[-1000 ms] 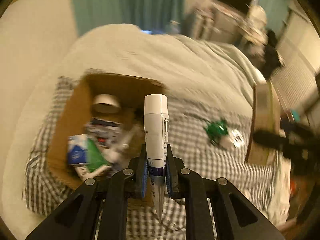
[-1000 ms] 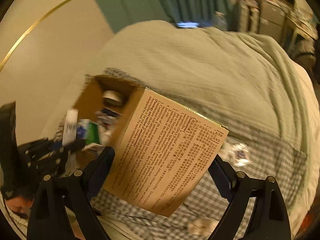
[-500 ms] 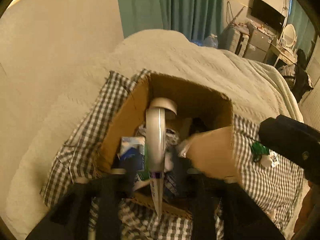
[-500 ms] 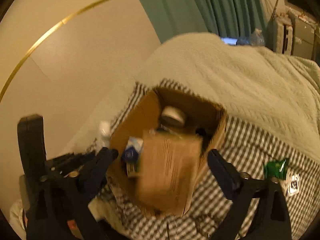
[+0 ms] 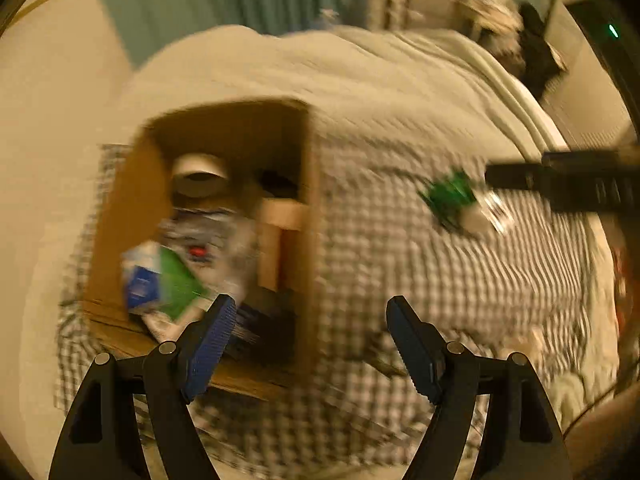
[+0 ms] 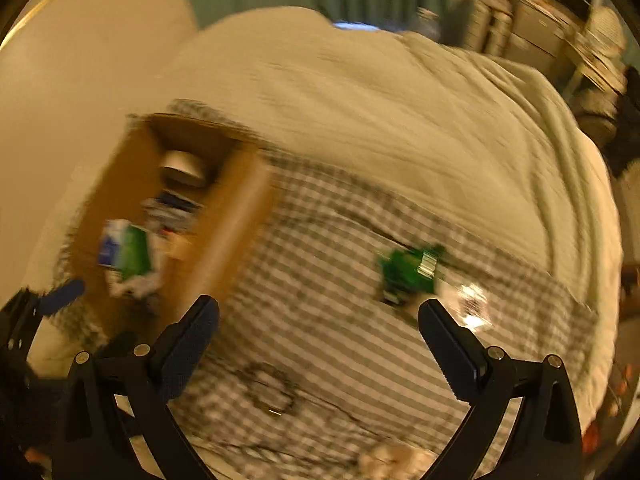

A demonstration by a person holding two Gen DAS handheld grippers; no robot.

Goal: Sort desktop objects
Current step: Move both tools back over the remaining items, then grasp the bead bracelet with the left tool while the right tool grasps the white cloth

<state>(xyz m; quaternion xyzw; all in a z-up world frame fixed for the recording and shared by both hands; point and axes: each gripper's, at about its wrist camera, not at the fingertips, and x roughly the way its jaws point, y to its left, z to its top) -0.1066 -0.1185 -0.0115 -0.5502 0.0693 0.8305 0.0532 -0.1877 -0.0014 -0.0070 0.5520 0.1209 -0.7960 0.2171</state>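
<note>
Inside the cardboard box [image 5: 308, 184], packets with writing perhaps blurred beyond reading; both grippers' fingers spread, empty.

Left hand-held gripper [image 5: 308, 312] points steeply downward, its jaws opening with nothing between them. Right hand-held gripper [image 6: 318, 312] also points steeply downward, jaws spread wide, empty.

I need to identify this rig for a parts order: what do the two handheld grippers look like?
Both the left gripper and right gripper have black angular linkage arms with silver pivot screws. Their fingers carry ribbed dark blue pads. No cables, markings or sleeves are visible.
</note>
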